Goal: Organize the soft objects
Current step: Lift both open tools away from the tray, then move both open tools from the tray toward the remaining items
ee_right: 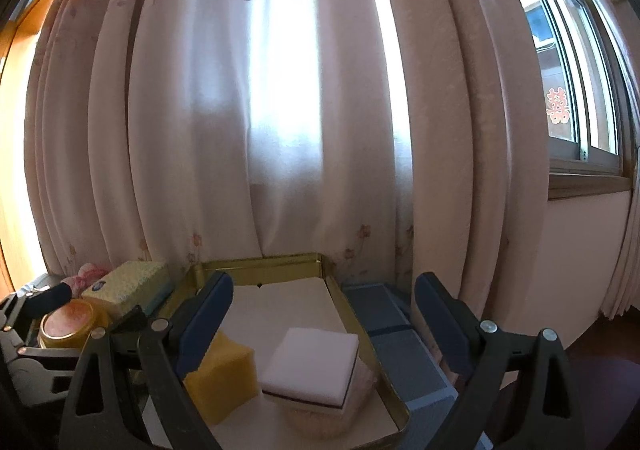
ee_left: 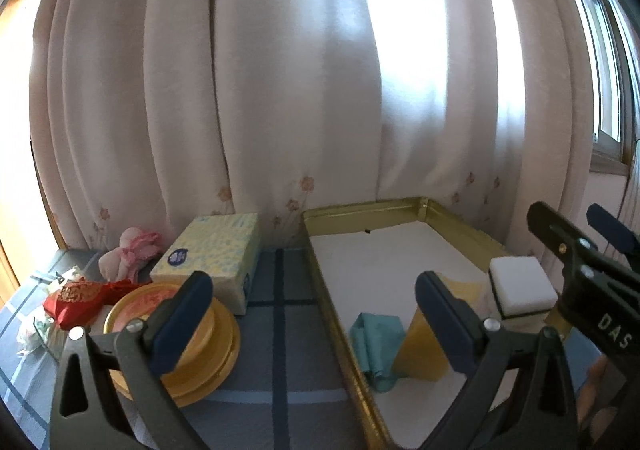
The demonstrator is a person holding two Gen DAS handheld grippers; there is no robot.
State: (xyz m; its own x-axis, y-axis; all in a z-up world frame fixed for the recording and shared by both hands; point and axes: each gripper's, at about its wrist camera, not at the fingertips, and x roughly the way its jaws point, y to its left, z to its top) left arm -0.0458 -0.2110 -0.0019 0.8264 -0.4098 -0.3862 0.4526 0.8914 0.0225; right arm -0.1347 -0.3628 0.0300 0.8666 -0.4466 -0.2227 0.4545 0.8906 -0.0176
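A gold tray (ee_left: pixel 360 207) with a white liner holds a teal cloth (ee_left: pixel 376 346), a yellow sponge (ee_left: pixel 424 350) and a white sponge (ee_left: pixel 520 286). My left gripper (ee_left: pixel 312 322) hovers open near the tray's left rim, with nothing between its fingers. My right gripper (ee_left: pixel 568 220) comes in from the right beside the white sponge. In the right wrist view my right gripper (ee_right: pixel 322 322) stands open above the white sponge (ee_right: pixel 312 366), which rests on a pinkish pad, and its pads do not touch it. The yellow sponge (ee_right: pixel 220 378) lies by its left finger, inside the tray (ee_right: pixel 260 260).
Left of the tray stand a yellow tissue box (ee_left: pixel 212 254), a round gold tin (ee_left: pixel 184 346), a red pouch (ee_left: pixel 80 300) and a pink soft bundle (ee_left: pixel 128 254). A long curtain hangs right behind, with a window at the right. The surface is a blue checked cloth (ee_left: pixel 280 290).
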